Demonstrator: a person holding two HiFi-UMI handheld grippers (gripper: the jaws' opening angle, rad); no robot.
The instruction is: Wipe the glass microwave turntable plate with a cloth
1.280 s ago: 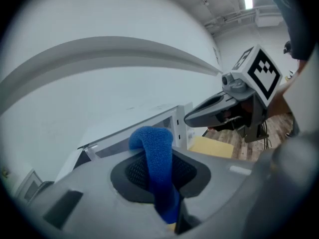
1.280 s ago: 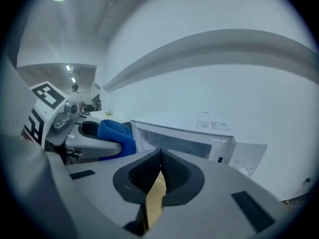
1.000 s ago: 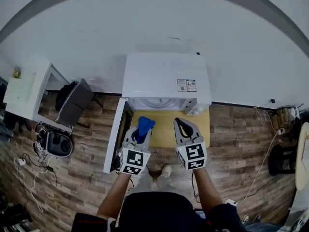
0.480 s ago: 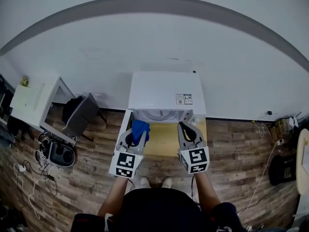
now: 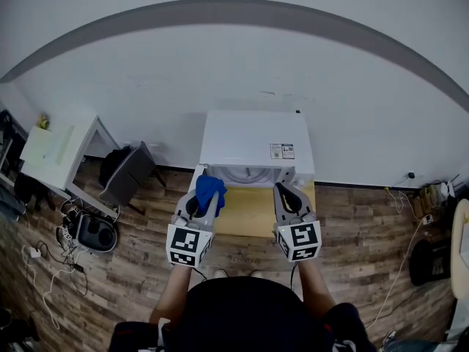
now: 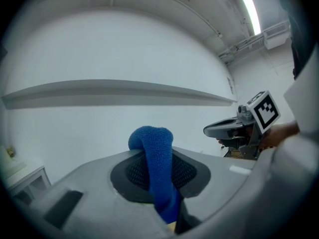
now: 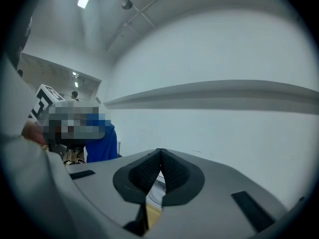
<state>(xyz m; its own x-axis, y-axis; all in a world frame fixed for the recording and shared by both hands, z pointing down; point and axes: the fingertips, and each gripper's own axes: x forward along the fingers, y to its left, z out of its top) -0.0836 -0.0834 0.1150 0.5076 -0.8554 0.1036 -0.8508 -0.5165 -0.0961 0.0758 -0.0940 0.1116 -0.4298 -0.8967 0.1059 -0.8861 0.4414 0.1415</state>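
Note:
In the head view a white microwave (image 5: 256,144) stands open on a yellow table (image 5: 249,211), and the pale ring of the glass turntable plate (image 5: 245,174) shows inside its cavity. My left gripper (image 5: 204,195) is shut on a blue cloth (image 5: 209,191) in front of the opening's left side. That blue cloth (image 6: 157,168) bulges up between the jaws in the left gripper view. My right gripper (image 5: 287,194) is shut with nothing in it, held before the opening's right side. Its jaw tips (image 7: 159,153) meet, with white wall beyond.
The microwave door (image 5: 192,189) hangs open at the left, beside my left gripper. A white side table (image 5: 55,149) and a dark bag (image 5: 123,169) stand further left, with cables (image 5: 55,270) on the wood floor. More cables (image 5: 401,226) lie at the right.
Both grippers have risen and now point nearly level at the microwave opening instead of down at the table. The cloth stays gripped. The head camera has tilted up slightly.

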